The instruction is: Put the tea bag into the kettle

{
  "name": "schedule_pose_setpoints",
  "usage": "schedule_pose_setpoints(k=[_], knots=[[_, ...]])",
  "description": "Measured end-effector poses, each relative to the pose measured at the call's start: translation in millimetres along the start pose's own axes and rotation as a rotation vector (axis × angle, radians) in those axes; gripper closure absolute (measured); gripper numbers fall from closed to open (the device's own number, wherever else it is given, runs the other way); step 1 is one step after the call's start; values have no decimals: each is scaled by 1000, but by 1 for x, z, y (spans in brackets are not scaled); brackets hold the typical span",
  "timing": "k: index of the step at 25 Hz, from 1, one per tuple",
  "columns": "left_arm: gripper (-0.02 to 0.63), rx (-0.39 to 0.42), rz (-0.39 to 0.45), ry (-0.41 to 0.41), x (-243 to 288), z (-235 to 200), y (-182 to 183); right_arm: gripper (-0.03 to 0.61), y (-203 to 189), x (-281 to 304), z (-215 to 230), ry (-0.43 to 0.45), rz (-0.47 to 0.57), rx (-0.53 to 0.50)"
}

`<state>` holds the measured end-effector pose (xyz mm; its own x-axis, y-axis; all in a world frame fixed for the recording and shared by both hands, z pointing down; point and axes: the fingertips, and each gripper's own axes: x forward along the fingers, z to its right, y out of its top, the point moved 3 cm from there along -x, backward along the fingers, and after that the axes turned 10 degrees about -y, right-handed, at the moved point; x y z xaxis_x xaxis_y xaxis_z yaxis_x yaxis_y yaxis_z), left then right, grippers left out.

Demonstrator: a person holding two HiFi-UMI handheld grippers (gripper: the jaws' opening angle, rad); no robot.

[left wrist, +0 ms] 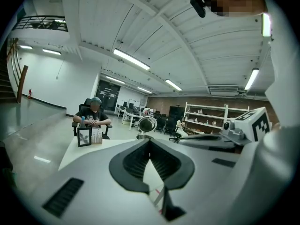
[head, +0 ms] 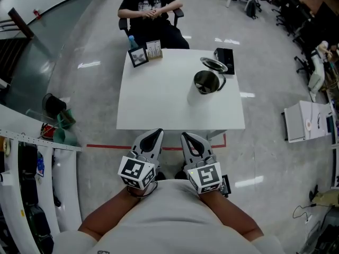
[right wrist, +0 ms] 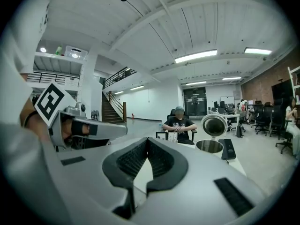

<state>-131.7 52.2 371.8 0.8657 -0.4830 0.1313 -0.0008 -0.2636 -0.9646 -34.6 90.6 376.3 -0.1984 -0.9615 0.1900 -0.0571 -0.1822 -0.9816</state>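
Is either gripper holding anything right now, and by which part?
Nothing is held: the left gripper and the right gripper are both shut, with nothing between their jaws.

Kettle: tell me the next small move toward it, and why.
Probably carry both claws forward over the table. The left claw and right claw hang shut and empty short of its near edge, while the kettle stands open on its right half. No tea bag is plainly visible; the small box by the picture frame may hold them.
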Motion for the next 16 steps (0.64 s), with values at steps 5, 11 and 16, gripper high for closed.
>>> schedule_pose_setpoints(k=[5, 11, 16], knots=[[604, 14, 1, -31, -33, 1, -3, 566, 3, -15, -31, -36, 24, 0], [604, 20, 5, -59, -63, -2, -9, 566, -1, -23, -61, -61, 32, -2], [604, 16, 19, -64, -81, -1, -8, 568, 5, -28, -77, -62, 52, -12]])
